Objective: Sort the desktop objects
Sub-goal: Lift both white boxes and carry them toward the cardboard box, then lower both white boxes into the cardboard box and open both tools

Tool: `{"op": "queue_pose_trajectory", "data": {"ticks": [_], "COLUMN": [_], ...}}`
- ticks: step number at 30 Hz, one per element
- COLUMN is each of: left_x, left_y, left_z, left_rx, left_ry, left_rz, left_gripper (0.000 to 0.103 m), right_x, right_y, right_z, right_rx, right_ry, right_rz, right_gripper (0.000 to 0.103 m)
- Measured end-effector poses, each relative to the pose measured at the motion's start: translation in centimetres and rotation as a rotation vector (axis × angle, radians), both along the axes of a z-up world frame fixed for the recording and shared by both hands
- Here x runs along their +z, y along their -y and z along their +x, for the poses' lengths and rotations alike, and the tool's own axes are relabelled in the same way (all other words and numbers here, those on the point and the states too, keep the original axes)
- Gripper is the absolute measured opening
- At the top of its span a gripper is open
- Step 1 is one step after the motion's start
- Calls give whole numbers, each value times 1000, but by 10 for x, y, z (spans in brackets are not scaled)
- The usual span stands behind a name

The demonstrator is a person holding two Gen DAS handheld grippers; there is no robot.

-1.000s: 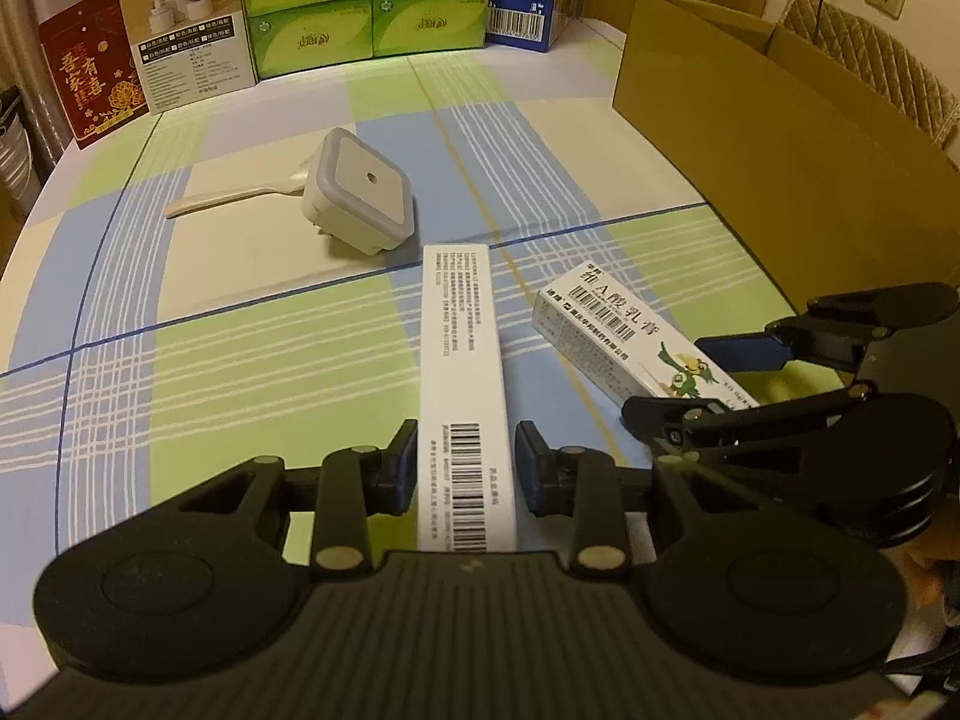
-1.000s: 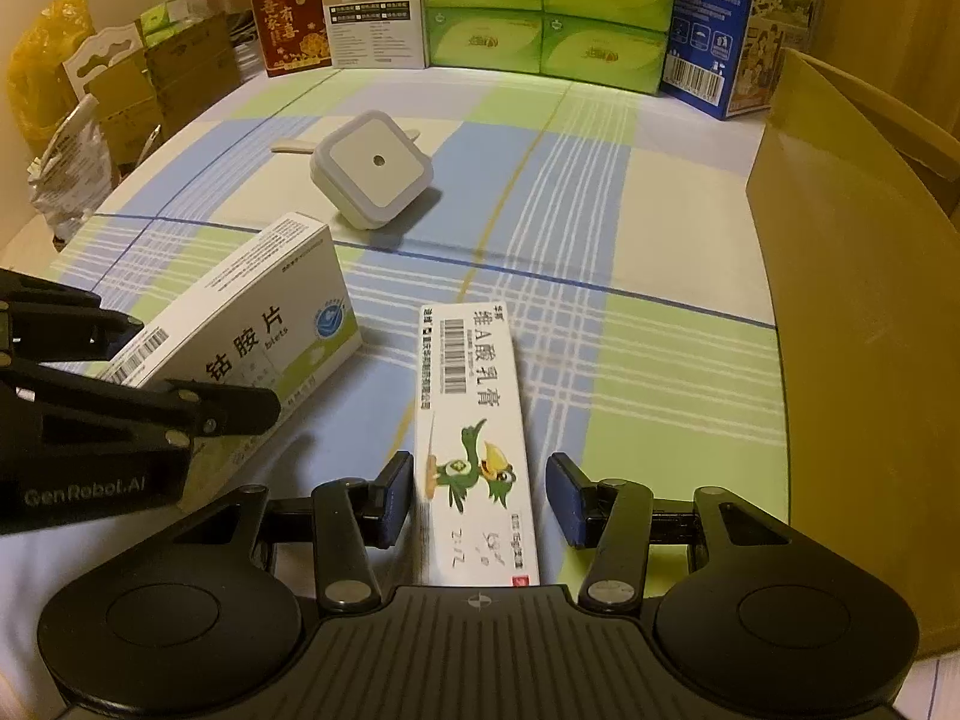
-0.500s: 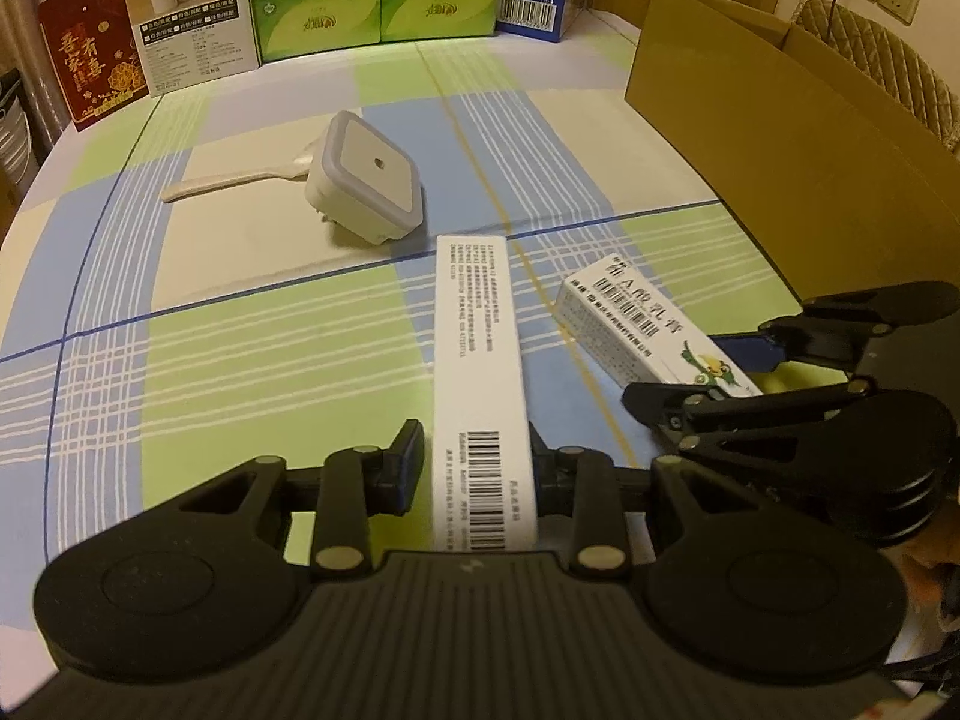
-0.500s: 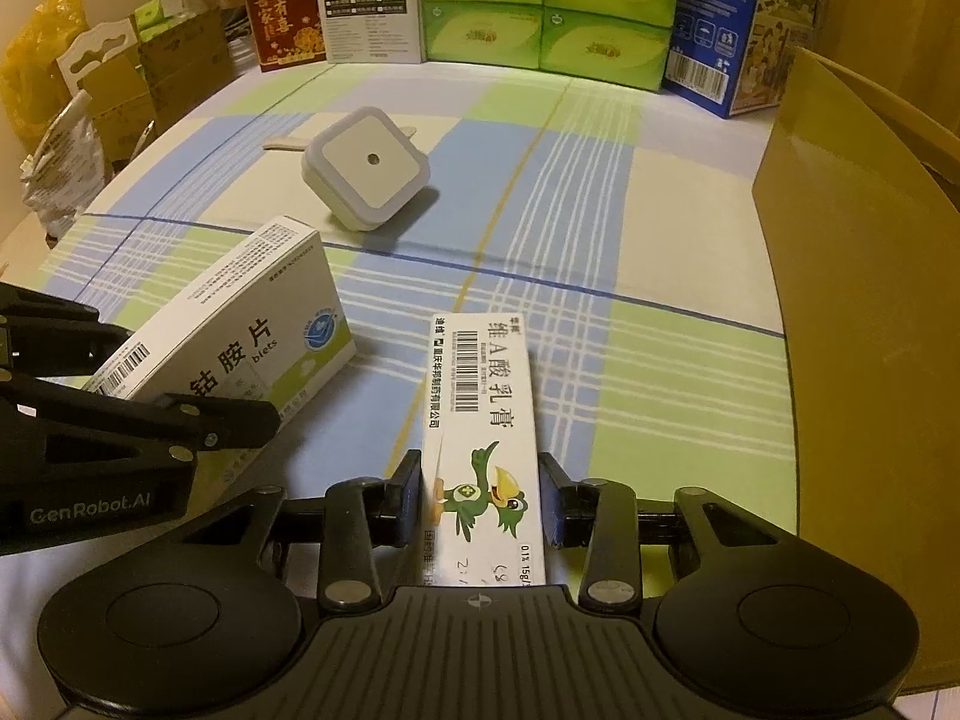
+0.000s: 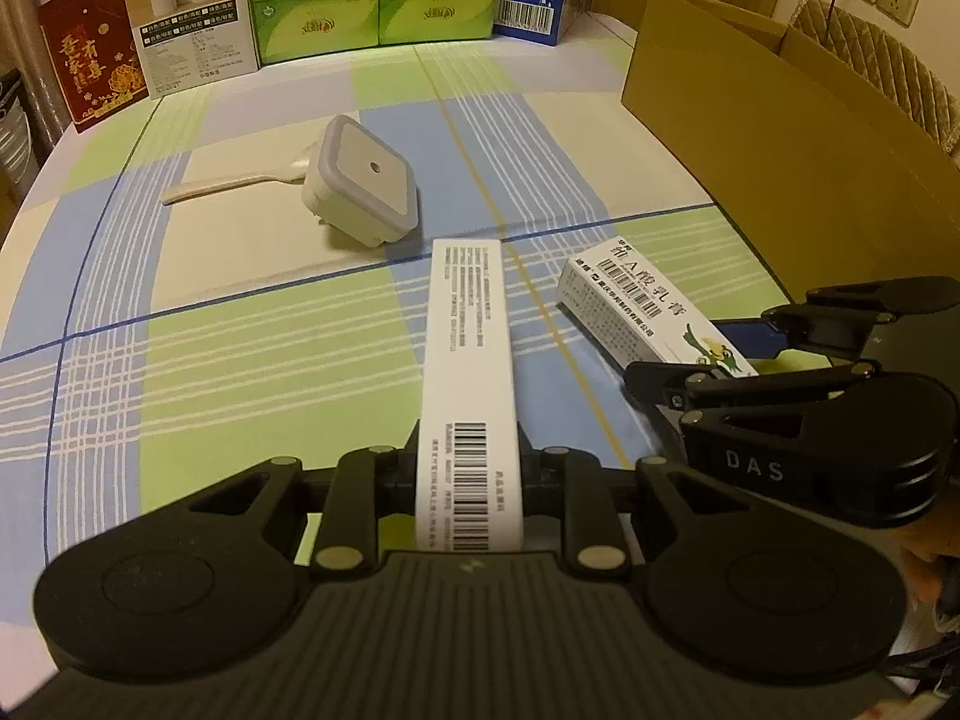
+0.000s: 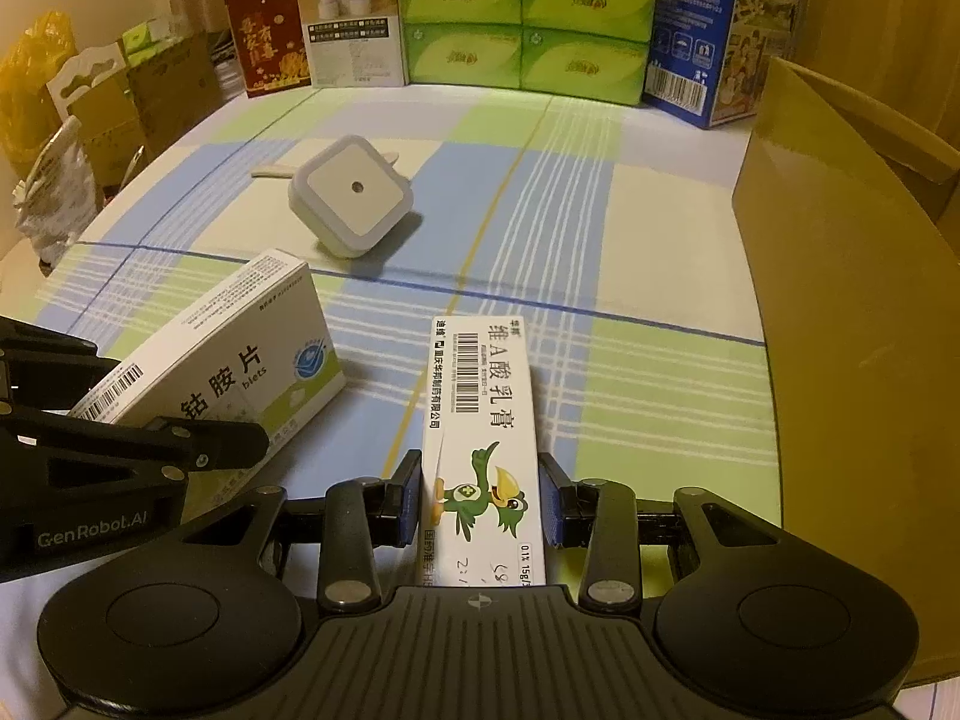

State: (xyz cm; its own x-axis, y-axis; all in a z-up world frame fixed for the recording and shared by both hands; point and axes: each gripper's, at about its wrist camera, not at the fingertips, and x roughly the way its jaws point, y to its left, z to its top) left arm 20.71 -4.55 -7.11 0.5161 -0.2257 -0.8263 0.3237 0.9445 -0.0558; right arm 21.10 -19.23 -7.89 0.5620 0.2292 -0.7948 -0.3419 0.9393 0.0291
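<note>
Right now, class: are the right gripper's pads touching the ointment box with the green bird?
Touching. The right wrist view shows the right gripper with both blue pads pressed against the ointment box.

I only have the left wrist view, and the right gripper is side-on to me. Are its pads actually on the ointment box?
Observer: Yes. In the right wrist view the right gripper has both blue pads pressed against the long sides of the ointment box, level with the green bird picture.
Operator: I see only the barcode side of the white box in my left gripper. What is on its broad face?
Observer: The tablet box shows large black characters and a round blue logo. The left gripper has just been closing its jaws on it.
Operator: Anything beyond the table on the red card's side?
Observer: A yellow bag and brown cartons.
</note>
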Motion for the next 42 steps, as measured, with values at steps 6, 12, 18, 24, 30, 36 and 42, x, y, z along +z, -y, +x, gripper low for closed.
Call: {"op": "queue_pose_trajectory", "data": {"ticks": [6,12,18,24,30,36,42], "left_x": [2,6,9,19,41,60,92], "left_y": [-2,-3,-2,2,6,16,35], "left_z": [0,-1,-5,-24,-48,-78,-104], "left_rx": [18,22,33,27,40,52,38], "left_ry": [8,20,26,41,83,93,123], "left_rz": [5,-5,-21,-45,-46,-72,-102], "left_gripper": [19,19,19,19,19,19,19], "right_x": [2,4,14,23,41,72,110], "right_y": [1,2,8,19,32,50,65], "right_z": [0,-2,-11,-30,-51,-75,-101], "right_rx": [-9,-15,-27,-61,-84,-117,-133], "right_ry": [12,21,34,49,54,86,155], "right_rz": [8,14,48,75,116,126,131], "right_gripper": [35,35,35,35,35,35,35]}}
